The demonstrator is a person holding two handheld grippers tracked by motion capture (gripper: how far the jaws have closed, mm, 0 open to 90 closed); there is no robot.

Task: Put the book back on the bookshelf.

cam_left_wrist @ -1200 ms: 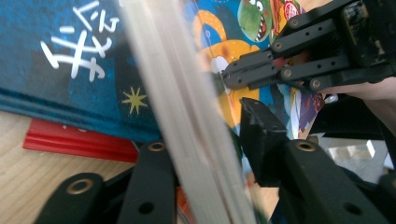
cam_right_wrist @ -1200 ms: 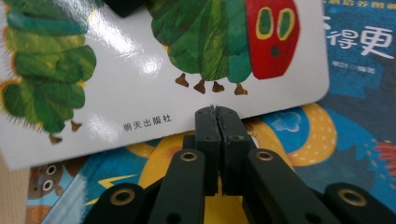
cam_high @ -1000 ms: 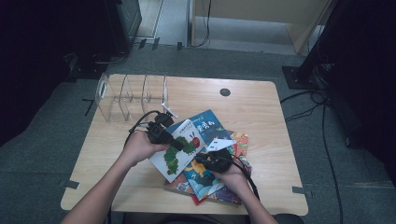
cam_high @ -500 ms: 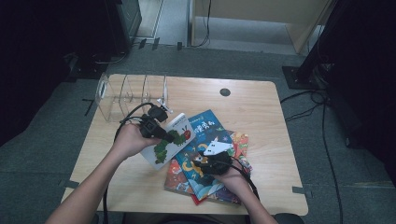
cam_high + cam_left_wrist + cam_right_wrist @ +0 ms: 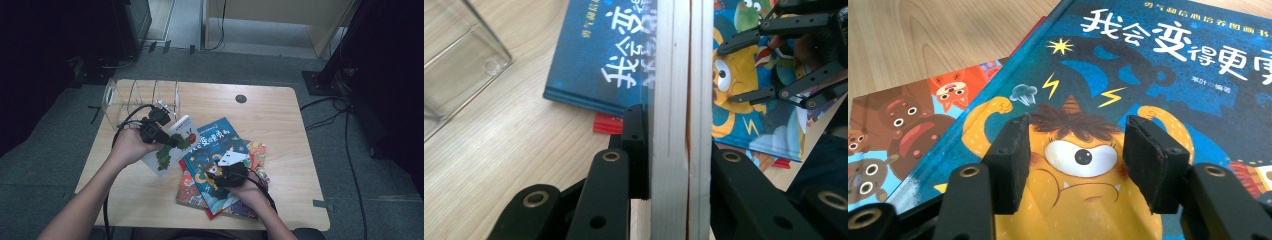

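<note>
My left gripper [image 5: 171,141] is shut on the edge of a white picture book [image 5: 175,151] with a green caterpillar on it, held tilted above the table's left half. In the left gripper view the jaws of that gripper [image 5: 680,135] clamp the book's white page block [image 5: 674,60]. A blue book [image 5: 216,146] with a yellow one-eyed monster tops a small stack. My right gripper [image 5: 223,168] rests low over that cover; its jaws [image 5: 1075,155] have just been opening and stand open, with nothing between the pads, just the blue book's cover [image 5: 1158,75] beneath.
A clear acrylic book rack [image 5: 136,97] stands at the table's back left. Under the blue book lie a red book [image 5: 187,192] and one with cartoon animals [image 5: 898,130]. A round cable hole [image 5: 241,98] is in the tabletop. Bare wood surrounds the stack.
The left hand has carried the white book up and to the left, off the blue book. The right gripper's jaws have spread apart while that hand stayed put.
</note>
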